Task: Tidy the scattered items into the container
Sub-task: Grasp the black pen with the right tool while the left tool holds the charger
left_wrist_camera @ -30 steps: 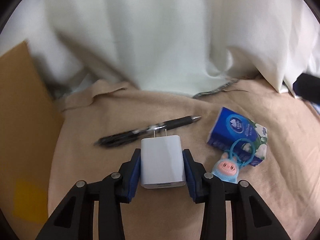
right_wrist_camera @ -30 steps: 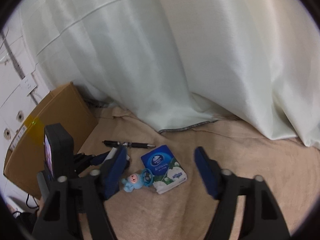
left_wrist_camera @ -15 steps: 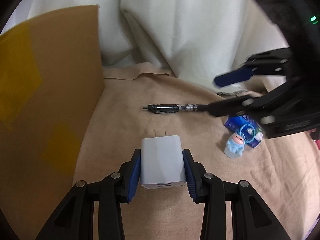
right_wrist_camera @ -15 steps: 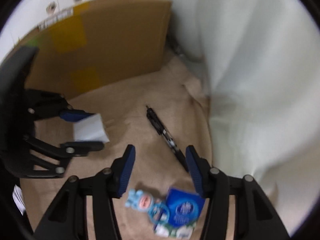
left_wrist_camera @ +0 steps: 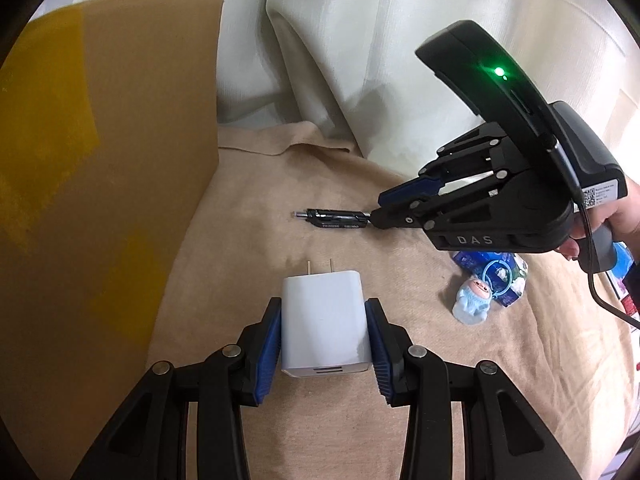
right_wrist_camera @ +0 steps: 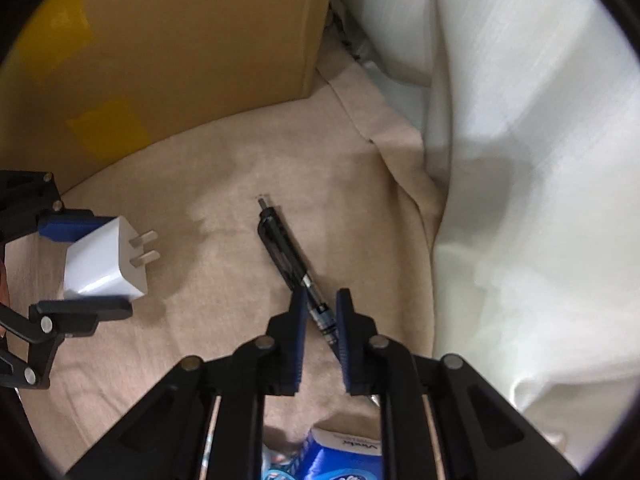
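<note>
- The left gripper point(left_wrist_camera: 325, 336) is clamped on a white charger point(left_wrist_camera: 324, 322), its prongs pointing forward, away from the gripper.
- The cardboard box point(left_wrist_camera: 100, 184) stands to this gripper's left.
- The right gripper point(right_wrist_camera: 320, 312) straddles a black pen point(right_wrist_camera: 288, 254) on the beige cloth point(right_wrist_camera: 224, 184); whether its pads touch the pen, I cannot tell.
- A blue tissue pack point(left_wrist_camera: 500, 276) and a small doll point(left_wrist_camera: 474, 300) lie behind the right gripper.

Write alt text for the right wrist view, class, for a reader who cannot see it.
The right gripper straddles a black pen lying on beige cloth, jaws narrowed around it. At left, the left gripper holds a white charger near a cardboard box.
</note>
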### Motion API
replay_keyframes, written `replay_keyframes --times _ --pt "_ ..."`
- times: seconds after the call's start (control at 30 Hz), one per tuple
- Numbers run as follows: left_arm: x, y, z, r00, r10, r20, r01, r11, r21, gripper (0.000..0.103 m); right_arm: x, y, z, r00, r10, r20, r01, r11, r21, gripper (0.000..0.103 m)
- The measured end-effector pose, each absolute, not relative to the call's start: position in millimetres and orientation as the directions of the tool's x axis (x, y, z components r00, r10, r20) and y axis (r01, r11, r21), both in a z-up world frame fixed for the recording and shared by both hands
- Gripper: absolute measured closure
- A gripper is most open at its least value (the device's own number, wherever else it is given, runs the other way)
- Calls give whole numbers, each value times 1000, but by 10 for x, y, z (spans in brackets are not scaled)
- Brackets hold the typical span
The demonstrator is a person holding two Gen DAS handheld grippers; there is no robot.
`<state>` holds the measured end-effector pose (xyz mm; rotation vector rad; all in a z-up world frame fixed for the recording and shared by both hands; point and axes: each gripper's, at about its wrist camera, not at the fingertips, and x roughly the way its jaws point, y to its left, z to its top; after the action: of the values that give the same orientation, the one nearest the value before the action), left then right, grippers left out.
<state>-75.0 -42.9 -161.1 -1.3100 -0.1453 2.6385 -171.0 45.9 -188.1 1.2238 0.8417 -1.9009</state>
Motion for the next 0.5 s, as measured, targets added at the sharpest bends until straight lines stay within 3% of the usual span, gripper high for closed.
replay_keyframes --times 0.5 --pt "-734 -505 -1650 -597 235 -767 -117 -971 -207 62 -1636 439 -2004 -301 -198 -933 824 -546 -150 82"
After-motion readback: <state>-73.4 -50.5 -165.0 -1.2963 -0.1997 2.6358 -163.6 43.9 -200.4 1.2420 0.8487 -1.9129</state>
